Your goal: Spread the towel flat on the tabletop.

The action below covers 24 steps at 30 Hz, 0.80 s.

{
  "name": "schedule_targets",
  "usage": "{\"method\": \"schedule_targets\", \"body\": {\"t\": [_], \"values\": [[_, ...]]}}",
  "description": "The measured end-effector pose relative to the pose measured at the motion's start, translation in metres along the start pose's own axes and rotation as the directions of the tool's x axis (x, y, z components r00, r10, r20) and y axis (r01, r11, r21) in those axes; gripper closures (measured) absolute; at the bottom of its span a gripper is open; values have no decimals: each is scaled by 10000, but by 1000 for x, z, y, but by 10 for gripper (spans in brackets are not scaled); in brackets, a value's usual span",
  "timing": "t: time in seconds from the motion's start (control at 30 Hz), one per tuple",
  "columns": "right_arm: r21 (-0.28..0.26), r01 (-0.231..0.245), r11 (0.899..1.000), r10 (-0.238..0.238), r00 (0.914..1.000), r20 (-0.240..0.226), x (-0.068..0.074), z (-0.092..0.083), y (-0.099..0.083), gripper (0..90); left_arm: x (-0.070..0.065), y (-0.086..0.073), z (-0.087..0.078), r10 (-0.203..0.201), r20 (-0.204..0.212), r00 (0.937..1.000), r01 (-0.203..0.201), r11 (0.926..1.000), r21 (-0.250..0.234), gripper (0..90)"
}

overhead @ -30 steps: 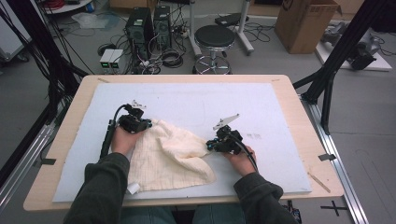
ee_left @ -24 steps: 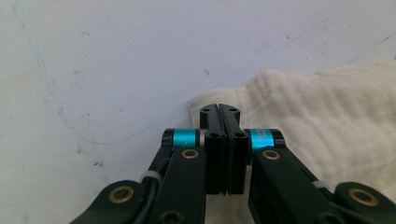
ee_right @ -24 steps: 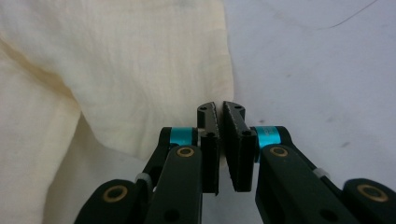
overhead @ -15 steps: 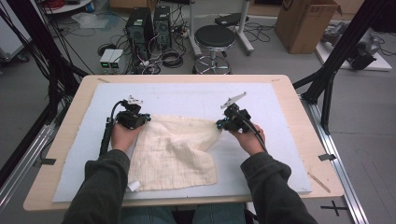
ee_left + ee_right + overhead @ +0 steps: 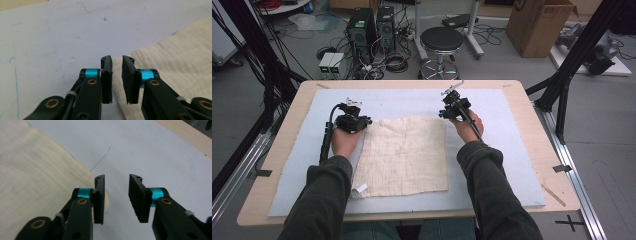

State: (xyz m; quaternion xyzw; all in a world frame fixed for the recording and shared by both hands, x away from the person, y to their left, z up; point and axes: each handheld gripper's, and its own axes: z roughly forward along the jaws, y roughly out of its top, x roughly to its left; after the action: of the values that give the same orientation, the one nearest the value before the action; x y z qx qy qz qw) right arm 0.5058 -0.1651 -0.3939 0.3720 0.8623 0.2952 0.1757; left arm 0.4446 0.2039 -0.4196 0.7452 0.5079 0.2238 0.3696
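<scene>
Since a second ago, when the cream cloth (image 5: 404, 155) lay bunched between my hands, it has been drawn out and now lies flat as a rough square on the pale blue mat (image 5: 512, 150), in the middle of the table (image 5: 532, 95) and toward its near side; I judge the spreading step is done and the corners have been let go. On the left, my left gripper (image 5: 362, 121) rests at the cloth's far left corner, hand low on the mat, forearm coming straight up from the near edge. Its jaws have just been opening and now stand a little apart in the left gripper view (image 5: 117, 75), with the cloth's edge lying beneath the gap, not pinched. A small label (image 5: 360, 188) shows at the near left corner. On the right, my right gripper (image 5: 445, 113), carried out to the far right corner while the cloth unfolded, sits just off that corner, wrist angled inward. Its jaws have likewise just been opening, wider, over bare mat in the right gripper view (image 5: 116, 197), the cloth's corner just left of them.
</scene>
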Motion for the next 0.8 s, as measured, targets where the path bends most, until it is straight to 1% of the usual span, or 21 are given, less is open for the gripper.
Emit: {"method": "schedule_targets", "body": {"t": [0.03,0.07,0.1,0.17,0.2,0.23,0.3,0.33,0.4,0.43,0.47,0.5,0.53,0.57,0.6,0.63,0.67,0.73,0.8], "values": [[-40,-114,9999,114,9998,-159,-1,-2,-1,629,1,0,-2,56,59,10000,-56,10000,-38,719],[-14,-110,9999,110,9996,-254,-2,-5,-3,625,1,0,-5,157,108,9998,-156,9999,-61,711],[-97,2,10000,-5,9995,-324,-2,-8,-5,621,1,0,-8,207,182,9996,-205,9998,-84,698],[-505,-208,9985,164,9962,-859,-1,-18,-11,602,-2,1,-15,320,501,9982,-304,9990,-323,672],[-622,-204,9979,135,9939,-1091,0,-23,-15,592,-4,0,-20,409,671,9969,-376,9981,-493,665],[-786,-144,9968,39,9912,-1319,2,-28,-20,590,-6,-2,-24,583,813,9950,-540,9970,-549,664],[-1003,105,9949,-261,9875,-1557,9,-40,-30,583,-11,-6,-32,883,1096,9901,-820,9948,-607,654],[-1097,134,9939,-322,9847,-1715,12,-46,-35,578,-13,-9,-36,1035,1166,9878,-970,9934,-607,651],[-1423,114,9898,-412,9773,-2079,21,-56,-48,566,-18,-16,-43,1257,1329,9831,-1182,9910,-626,640],[-1495,209,9885,-540,9737,-2214,26,-61,-54,560,-20,-20,-48,1335,1458,9803,-1250,9899,-662,634],[-1447,412,9886,-736,9713,-2263,31,-65,-59,550,-23,-24,-52,1412,1571,9774,-1328,9891,-631,631],[-1215,538,9911,-823,9663,-2437,37,-69,-62,533,-26,-28,-56,1583,1641,9737,-1493,9866,-660,624],[-1412,678,9877,-1021,9623,-2522,42,-73,-67,539,-29,-32,-61,1707,1742,9698,-1597,9843,-753,616],[-1735,783,9817,-1218,9588,-2566,48,-78,-74,547,-31,-36,-65,1755,1847,9670,-1644,9836,-744,615],[-1695,948,9810,-1380,9543,-2652,54,-81,-78,544,-34,-40,-68,1947,1867,9629,-1858,9805,-647,610],[-1640,1065,9807,-1489,9503,-2735,59,-83,-83,543,-36,-44,-72,2127,1843,9596,-2037,9768,-666,602],[-1705,1182,9782,-1636,9449,-2837,63,-84,-89,544,-37,-48,-76,2139,1941,9574,-2044,9765,-681,601],[-1683,1365,9762,-1830,9354,-3026,71,-86,-100,544,-37,-57,-84,2176,2009,9551,-2068,9756,-735,593],[-1701,1584,9726,-2061,9260,-3163,78,-87,-111,541,-37,-65,-90,2053,2219,9532,-1918,9781,-810,587]]}}
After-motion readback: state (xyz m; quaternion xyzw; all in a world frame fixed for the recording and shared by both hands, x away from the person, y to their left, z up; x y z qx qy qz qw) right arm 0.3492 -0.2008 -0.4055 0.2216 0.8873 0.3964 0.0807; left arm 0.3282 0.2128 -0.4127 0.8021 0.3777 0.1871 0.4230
